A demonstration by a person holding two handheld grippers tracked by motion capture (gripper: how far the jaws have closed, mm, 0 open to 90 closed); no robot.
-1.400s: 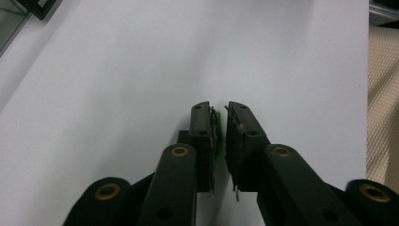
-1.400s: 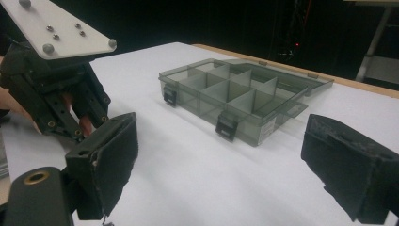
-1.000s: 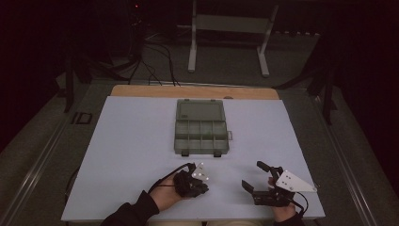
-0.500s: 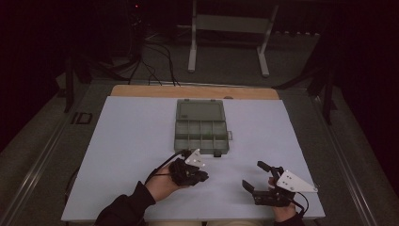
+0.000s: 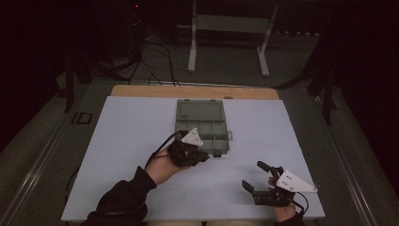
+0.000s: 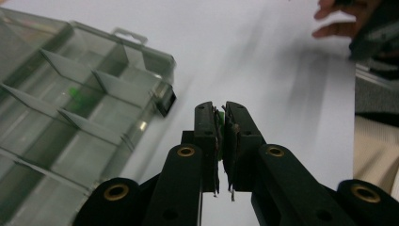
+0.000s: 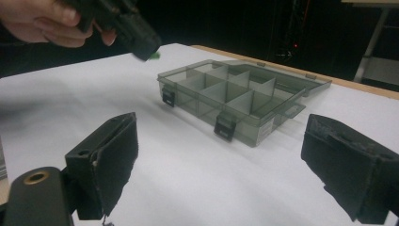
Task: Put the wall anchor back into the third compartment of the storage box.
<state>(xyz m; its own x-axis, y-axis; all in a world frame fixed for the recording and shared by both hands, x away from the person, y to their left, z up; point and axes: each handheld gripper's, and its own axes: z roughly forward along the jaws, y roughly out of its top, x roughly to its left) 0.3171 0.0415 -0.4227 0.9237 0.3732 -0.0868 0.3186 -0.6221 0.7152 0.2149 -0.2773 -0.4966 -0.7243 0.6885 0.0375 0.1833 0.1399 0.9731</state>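
Jaws of the right gripper (image 5: 254,175) stand wide apart at five o'clock on the white table (image 5: 127,141); the left gripper (image 5: 205,157) is pinched on a small green piece (image 7: 153,56), hard to identify, at the near-left corner of the clear compartment box (image 5: 202,126). Its lid lies open toward twelve. Beyond, a wooden edge (image 5: 141,90), cables and a metal stand (image 5: 228,28) fade into a dark room.
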